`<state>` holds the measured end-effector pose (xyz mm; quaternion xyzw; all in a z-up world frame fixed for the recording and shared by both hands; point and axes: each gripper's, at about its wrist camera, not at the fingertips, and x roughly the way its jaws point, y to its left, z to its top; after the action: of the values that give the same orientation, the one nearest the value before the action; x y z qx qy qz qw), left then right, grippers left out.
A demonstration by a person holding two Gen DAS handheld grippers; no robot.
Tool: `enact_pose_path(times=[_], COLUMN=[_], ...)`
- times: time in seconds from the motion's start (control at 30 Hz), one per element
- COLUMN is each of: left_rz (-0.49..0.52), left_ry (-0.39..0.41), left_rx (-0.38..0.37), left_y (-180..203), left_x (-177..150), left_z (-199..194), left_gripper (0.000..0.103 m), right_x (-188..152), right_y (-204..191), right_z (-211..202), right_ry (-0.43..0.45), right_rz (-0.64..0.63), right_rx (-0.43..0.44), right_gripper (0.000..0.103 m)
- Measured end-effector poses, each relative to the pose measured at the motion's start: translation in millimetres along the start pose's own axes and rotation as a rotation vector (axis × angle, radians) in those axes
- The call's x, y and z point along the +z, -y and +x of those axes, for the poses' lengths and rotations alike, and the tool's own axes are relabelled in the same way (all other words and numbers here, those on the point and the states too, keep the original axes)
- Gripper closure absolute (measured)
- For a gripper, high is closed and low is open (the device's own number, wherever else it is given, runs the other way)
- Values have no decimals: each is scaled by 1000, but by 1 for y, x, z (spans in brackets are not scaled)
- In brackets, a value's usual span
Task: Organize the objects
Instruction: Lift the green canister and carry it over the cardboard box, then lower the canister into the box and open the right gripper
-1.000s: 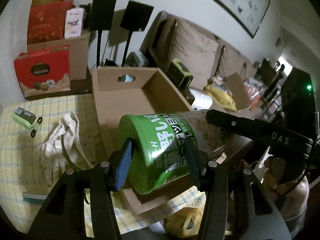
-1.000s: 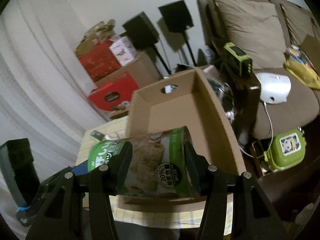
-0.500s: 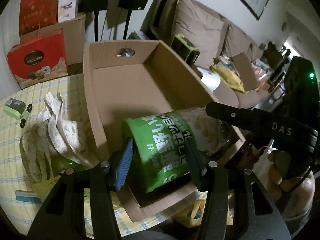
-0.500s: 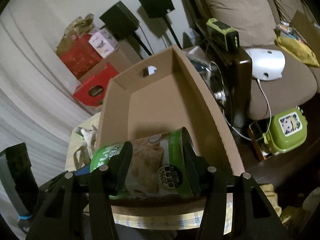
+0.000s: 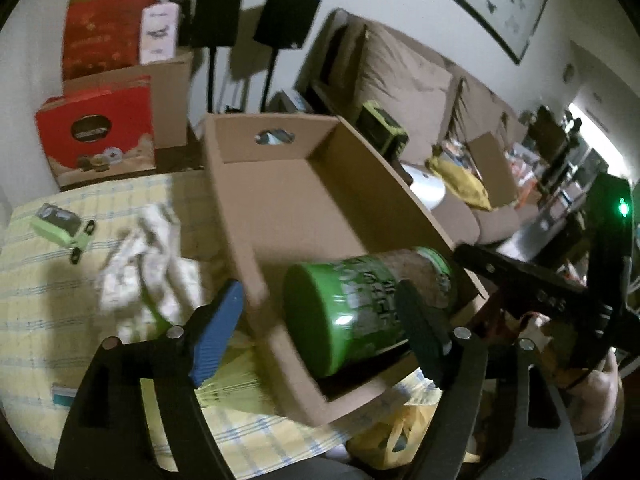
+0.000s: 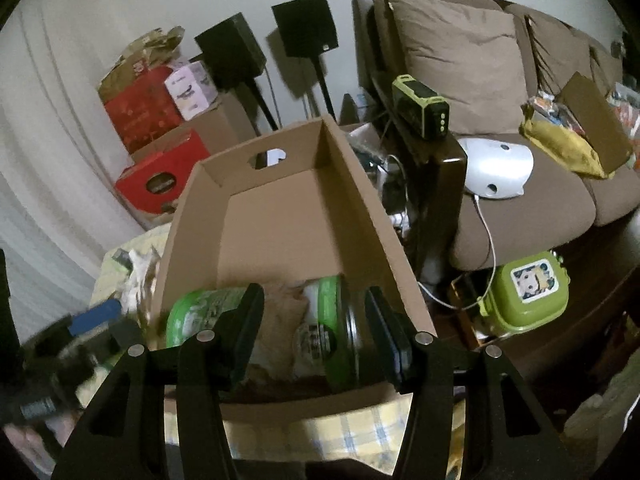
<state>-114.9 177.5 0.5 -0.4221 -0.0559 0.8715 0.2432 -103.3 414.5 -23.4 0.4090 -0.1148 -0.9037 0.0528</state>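
Note:
A green snack canister lies on its side in the near end of an open cardboard box on the yellow checked tablecloth. My left gripper is open, its fingers wide on either side of the canister's end, with the box wall between them. In the right wrist view the canister lies in the box, and my right gripper is open around its other end, not pressing it.
A crumpled white cloth and a green toy car lie on the tablecloth left of the box. Red gift boxes and speaker stands stand behind. A brown sofa and a green lunchbox are to the right.
The canister went down into the box's near end. Both grippers opened and let go of it. The left gripper shifted left, straddling the box wall.

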Motion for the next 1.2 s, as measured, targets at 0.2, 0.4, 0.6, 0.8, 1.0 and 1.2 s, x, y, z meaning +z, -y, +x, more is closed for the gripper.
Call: enact_pose_path(times=[0.2, 0.4, 0.6, 0.8, 1.0, 1.2], left_rz=[-5, 20, 56, 39, -2, -34], left_ry=[25, 49, 60, 52, 51, 54], left_rx=[39, 72, 93, 80, 92, 113], left_y=[-22, -30, -33, -45, -62, -85], left_x=[-9, -20, -32, -36, -36, -37], left_z=[-20, -37, -49, -56, -59, -66], left_gripper=[21, 20, 20, 20, 20, 20], right_x=[-19, -40, -51, -45, -2, 22], right_y=[-9, -27, -44, -51, -64, -79], right_z=[-7, -8, 11, 26, 50, 35], right_ry=[-43, -75, -132, -140, -89, -3], right_rz=[-57, -141, -198, -218, -219, -185], right_rx=[0, -10, -27, -55, -35, 1], right_gripper=[48, 48, 52, 52, 55, 55])
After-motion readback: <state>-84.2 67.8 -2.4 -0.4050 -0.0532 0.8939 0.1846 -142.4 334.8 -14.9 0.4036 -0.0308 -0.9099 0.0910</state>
